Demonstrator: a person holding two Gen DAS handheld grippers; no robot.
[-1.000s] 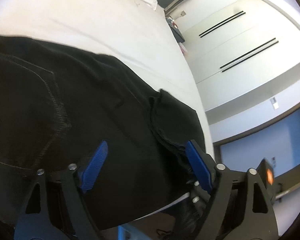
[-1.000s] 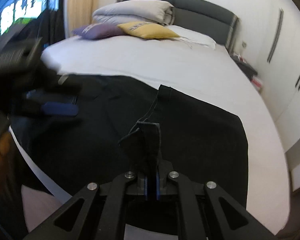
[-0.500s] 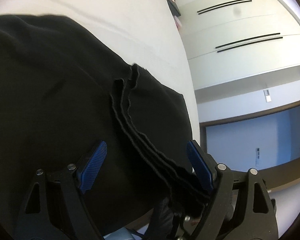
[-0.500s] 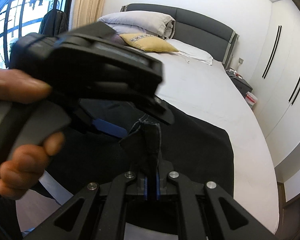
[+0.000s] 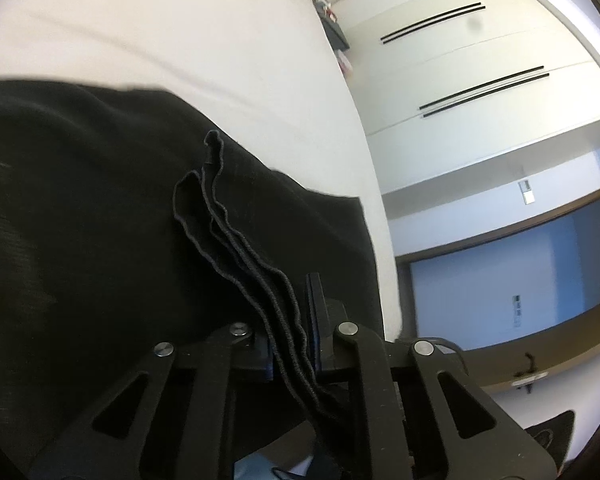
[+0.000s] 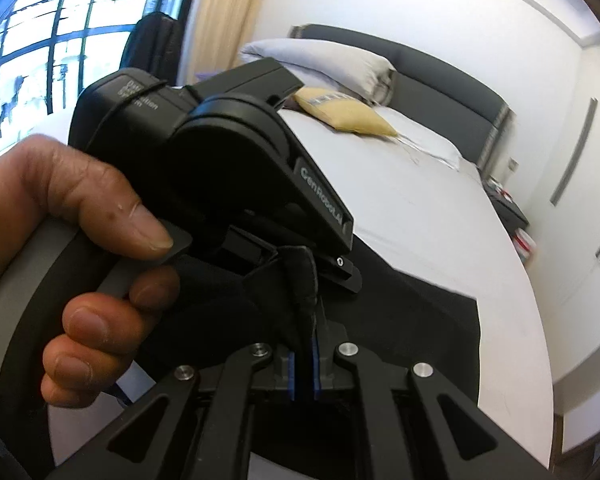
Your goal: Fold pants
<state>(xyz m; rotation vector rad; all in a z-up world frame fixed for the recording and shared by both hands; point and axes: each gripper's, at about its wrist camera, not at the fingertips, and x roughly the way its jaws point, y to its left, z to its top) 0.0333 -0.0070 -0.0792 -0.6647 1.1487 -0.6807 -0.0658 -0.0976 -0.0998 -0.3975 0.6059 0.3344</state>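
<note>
Left wrist: left gripper (image 5: pixel 296 312), open earlier, now clamps the pants (image 5: pixel 100 208).

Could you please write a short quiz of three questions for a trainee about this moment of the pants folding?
1. True or false: the left gripper is shut on a bunched edge of the black pants.
2. What is the right gripper holding? A) the yellow pillow B) a fold of the pants C) nothing
3. Fill in: the pants lie on a bed with a ____ sheet.

Key
1. True: several layers of hem run between its closed fingers.
2. B: dark cloth is pinched between its blue pads, close to the left gripper's body; the yellow pillow lies near the headboard.
3. white
</note>
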